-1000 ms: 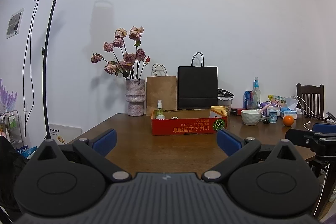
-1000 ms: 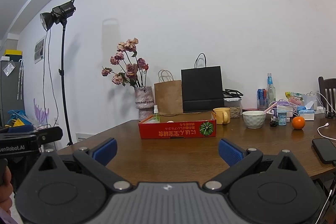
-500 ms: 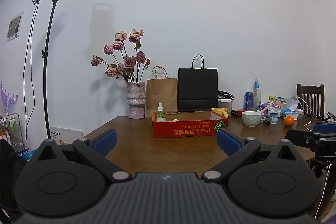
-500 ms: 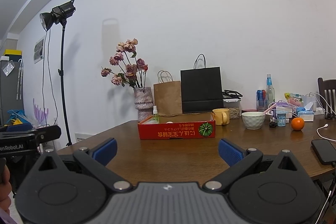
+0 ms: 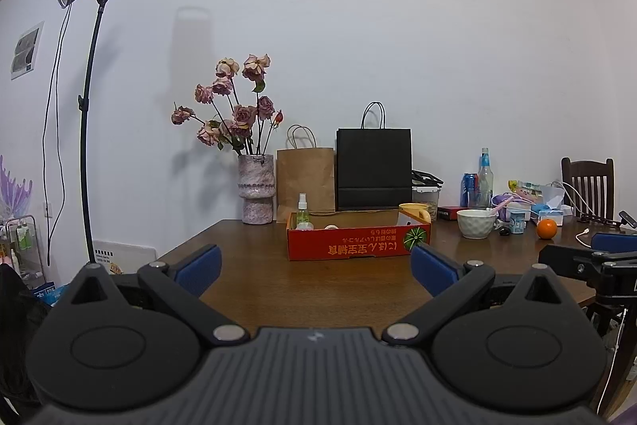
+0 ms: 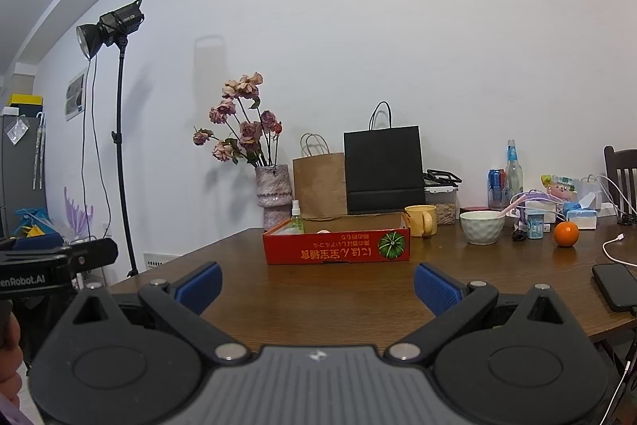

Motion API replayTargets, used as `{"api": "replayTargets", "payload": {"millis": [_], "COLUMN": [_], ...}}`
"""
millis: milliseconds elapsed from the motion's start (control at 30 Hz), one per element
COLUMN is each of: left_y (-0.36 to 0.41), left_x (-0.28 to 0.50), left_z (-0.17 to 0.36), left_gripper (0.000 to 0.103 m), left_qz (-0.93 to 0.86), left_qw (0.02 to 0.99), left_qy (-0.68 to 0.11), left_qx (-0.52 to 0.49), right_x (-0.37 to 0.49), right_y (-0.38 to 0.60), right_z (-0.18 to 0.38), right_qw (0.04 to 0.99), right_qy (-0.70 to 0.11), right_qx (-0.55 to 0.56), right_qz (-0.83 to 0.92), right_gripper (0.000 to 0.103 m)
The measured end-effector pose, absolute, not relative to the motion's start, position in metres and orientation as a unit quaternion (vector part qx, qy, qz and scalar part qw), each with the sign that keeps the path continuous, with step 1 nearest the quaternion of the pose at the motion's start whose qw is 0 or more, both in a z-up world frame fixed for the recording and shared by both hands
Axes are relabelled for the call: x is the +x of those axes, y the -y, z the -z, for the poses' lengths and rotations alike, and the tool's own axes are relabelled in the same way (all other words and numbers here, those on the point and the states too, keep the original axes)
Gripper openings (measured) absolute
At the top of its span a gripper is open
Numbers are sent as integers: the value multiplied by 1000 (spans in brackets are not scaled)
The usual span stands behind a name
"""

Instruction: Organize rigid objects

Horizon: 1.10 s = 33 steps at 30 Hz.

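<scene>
**Both grippers held back from the table, empty**

Little has shifted in the last second: both cameras have tipped slightly, so the table sits a touch lower in each view, and nothing on it has changed place.

Left wrist view: the left gripper [image 5: 314, 263] is spread wide with nothing between its blue ribbed pads, well short of the red cardboard tray [image 5: 358, 245] on the dark wooden table [image 5: 254, 265]. A clear spray bottle [image 5: 302, 210] stands upright in the tray's left end; a yellow mug [image 5: 414, 213] shows just behind its right corner.

Right wrist view: the right gripper [image 6: 318, 283] is likewise released and empty. A dimpled white bowl [image 6: 482, 227] and a glossy orange [image 6: 565, 234] stand loose to the right of the tray. Whether sorting is starting or finished cannot be judged from this.
</scene>
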<state>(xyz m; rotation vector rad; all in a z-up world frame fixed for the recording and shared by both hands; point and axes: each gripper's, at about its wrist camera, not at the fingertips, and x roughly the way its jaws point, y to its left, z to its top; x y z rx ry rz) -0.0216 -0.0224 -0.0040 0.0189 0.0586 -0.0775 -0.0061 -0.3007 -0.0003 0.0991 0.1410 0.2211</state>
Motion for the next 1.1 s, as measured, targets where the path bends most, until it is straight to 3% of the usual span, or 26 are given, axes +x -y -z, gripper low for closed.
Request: {"api": "replayTargets", "payload": {"millis": [1100], "left_y": [15], "left_x": [-17], "left_z": [10], "left_gripper": [103], "left_qz": [49], "left_qw": [998], "left_qy": [-39], "left_qx": [10], "right_x": [-6], "right_y": [296], "right_z": [6], "right_qw": [990], "right_qy": [-75], "right_qx": [50], "right_qz": [-109], "right_gripper": [103]}}
